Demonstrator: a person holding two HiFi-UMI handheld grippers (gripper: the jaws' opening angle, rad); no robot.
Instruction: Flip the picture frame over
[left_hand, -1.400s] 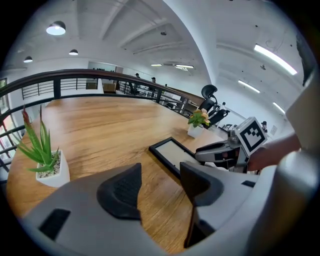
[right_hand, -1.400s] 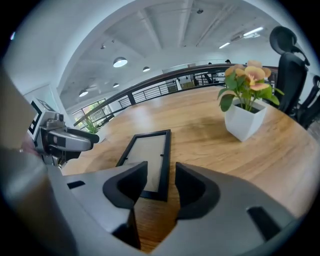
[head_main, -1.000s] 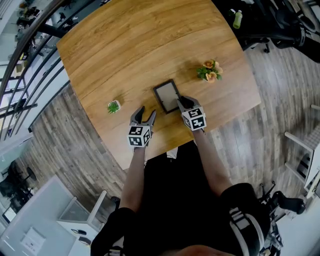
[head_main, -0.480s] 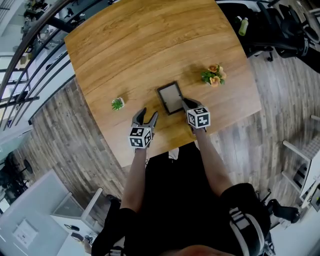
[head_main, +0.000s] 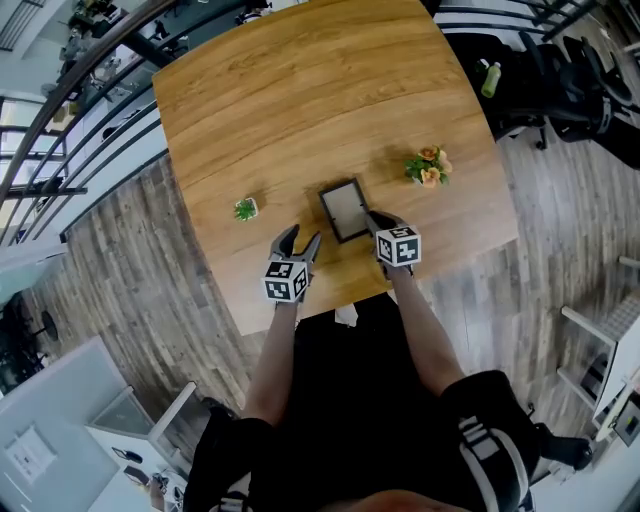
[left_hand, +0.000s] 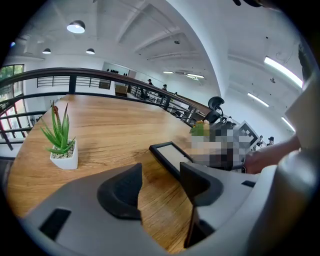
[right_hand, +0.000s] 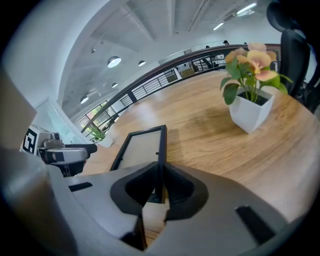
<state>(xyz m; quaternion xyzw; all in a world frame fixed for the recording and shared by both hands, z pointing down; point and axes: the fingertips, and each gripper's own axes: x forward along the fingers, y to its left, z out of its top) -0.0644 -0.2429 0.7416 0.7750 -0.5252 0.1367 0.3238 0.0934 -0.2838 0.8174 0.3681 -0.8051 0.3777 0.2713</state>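
The picture frame (head_main: 343, 209) lies on the wooden table (head_main: 300, 100), near the edge closest to the person. The right gripper (head_main: 377, 222) sits at the frame's near right corner; its jaws have just been closing and now pinch the frame's dark right-hand rim between their pads. The left gripper (head_main: 300, 240) hovers just left of the frame's near end, jaws spread apart with only bare tabletop between them. A small spiky plant in a white pot (head_main: 246, 209) stands well left of the frame, and a white pot of orange flowers (head_main: 428, 167) stands to the frame's far right.
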